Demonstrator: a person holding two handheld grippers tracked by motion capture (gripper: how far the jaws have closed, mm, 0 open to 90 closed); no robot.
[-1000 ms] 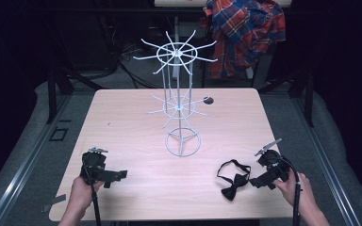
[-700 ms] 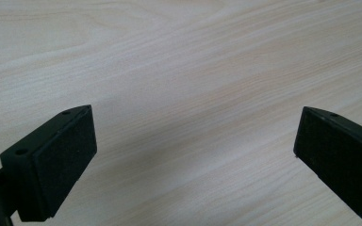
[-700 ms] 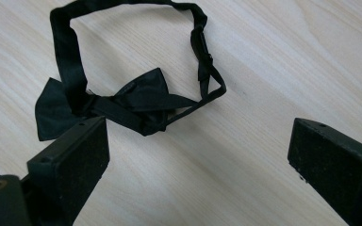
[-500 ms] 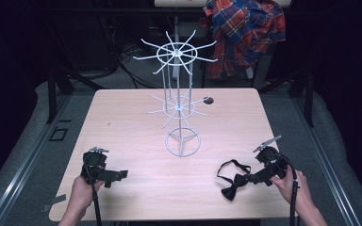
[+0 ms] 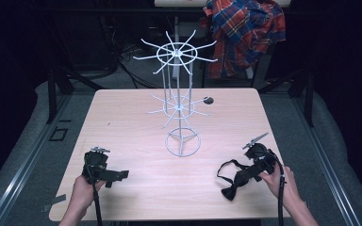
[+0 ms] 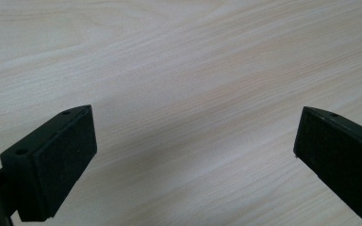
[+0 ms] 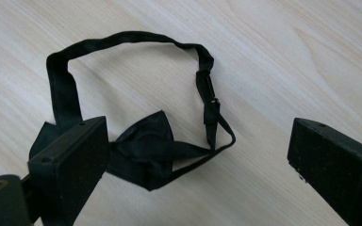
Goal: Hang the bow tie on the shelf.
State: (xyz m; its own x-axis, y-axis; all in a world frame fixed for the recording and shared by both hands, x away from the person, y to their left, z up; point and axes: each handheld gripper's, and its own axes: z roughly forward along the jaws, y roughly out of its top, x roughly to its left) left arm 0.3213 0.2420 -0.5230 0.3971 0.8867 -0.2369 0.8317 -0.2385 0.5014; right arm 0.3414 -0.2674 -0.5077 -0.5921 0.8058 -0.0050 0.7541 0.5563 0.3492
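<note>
A black bow tie [image 5: 229, 190] with a looped strap lies flat on the wooden table [image 5: 136, 117] at the front right. In the right gripper view the bow tie's knot [image 7: 146, 147] lies just inside the left jaw, and the strap curves away ahead. My right gripper [image 7: 200, 129] is open above it, touching nothing. In the high view the right gripper [image 5: 247, 173] points left at the tie. My left gripper [image 5: 117, 175] rests at the front left, and in its own view it [image 6: 195, 117] is open over bare wood.
A tall white wire rack [image 5: 179, 94] with radiating hooks stands mid-table on a ring base [image 5: 183, 143]. A small dark round spot [image 5: 208, 100] shows on the table behind it. A plaid shirt [image 5: 245, 28] hangs beyond the far edge.
My right gripper has shifted a little left, closer over the bow tie. The left gripper and the tie have stayed put.
</note>
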